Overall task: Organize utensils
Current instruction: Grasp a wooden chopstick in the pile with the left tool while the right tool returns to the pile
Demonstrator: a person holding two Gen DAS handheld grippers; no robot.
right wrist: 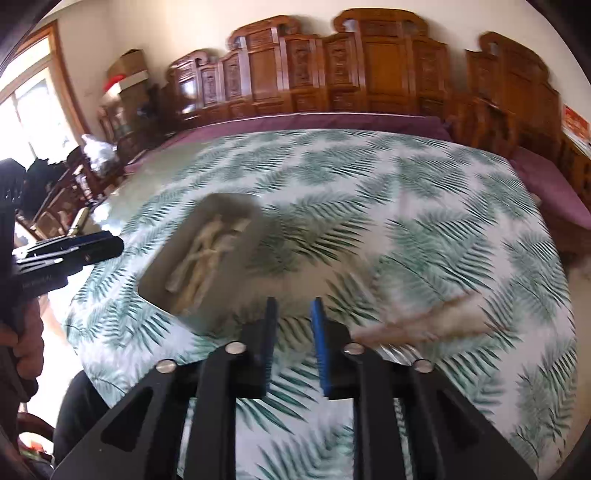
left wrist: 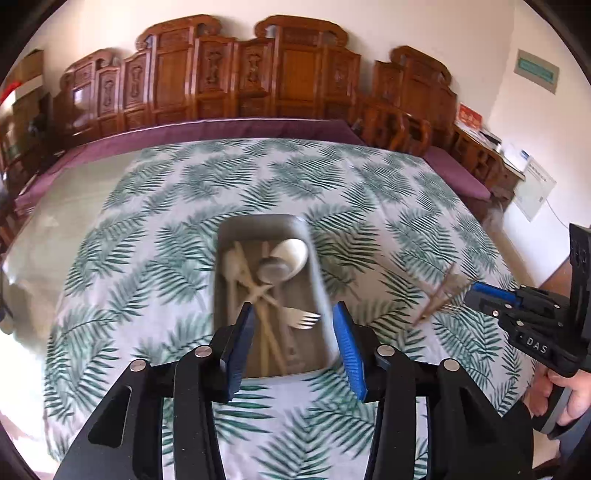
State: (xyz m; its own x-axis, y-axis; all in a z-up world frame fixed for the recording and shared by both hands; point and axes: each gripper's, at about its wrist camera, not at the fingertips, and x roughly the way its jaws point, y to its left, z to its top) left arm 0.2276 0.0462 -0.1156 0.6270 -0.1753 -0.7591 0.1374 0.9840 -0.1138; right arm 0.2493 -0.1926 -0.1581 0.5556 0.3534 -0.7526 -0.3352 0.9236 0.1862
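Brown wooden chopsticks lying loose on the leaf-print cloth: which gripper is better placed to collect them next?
Right, probably. In the left wrist view the right gripper sits beside the brown wooden chopsticks, fingers apart and empty. The left gripper, also open, hangs over the grey rectangular tray, farther from them.

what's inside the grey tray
In the tray: a white spoon, a metal spoon, a fork and crossed chopsticks. Anything beneath them is hidden.

Carved wooden bench [left wrist: 236,74] lines the cream wall [left wrist: 110,22].
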